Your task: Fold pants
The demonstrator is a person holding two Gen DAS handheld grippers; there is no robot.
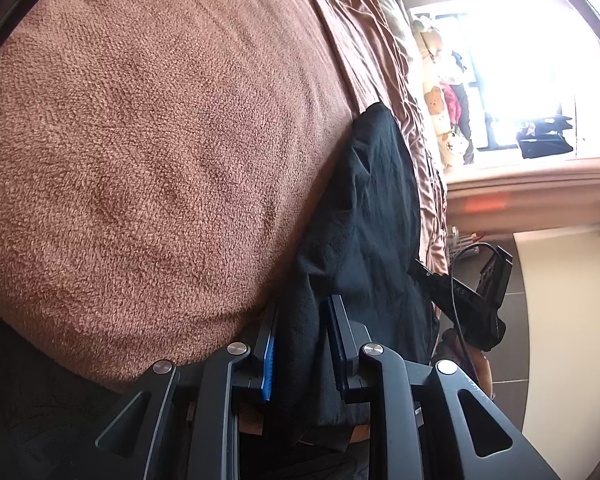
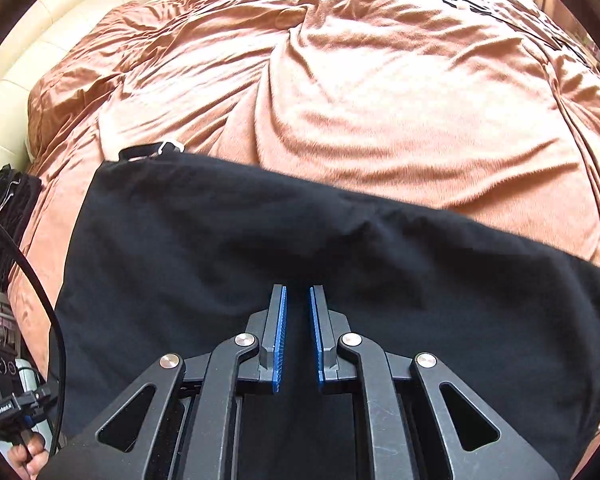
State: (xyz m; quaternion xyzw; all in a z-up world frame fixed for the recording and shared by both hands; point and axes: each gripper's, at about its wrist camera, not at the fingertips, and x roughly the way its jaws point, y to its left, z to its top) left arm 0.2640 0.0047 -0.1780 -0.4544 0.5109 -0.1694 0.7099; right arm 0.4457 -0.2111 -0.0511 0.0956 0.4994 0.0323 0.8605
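A brown fleece blanket [image 1: 148, 168] is covering the bed under my hands. My left gripper [image 1: 300, 344] is clamping a bunched edge of the black pants [image 1: 364, 208] between its pads. My right gripper [image 2: 298, 320] is hovering with its jaws nearly together, pinching nothing, over the pants [image 2: 300, 240] spreading flat beneath and ahead of it, rumpled copper bedspread [image 2: 380, 92] lying beyond.

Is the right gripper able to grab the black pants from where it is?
Probably yes. The right gripper hangs right over the black pants, spread on the brown blanket, with nothing between. Its jaws look nearly shut, so they would need to open first.
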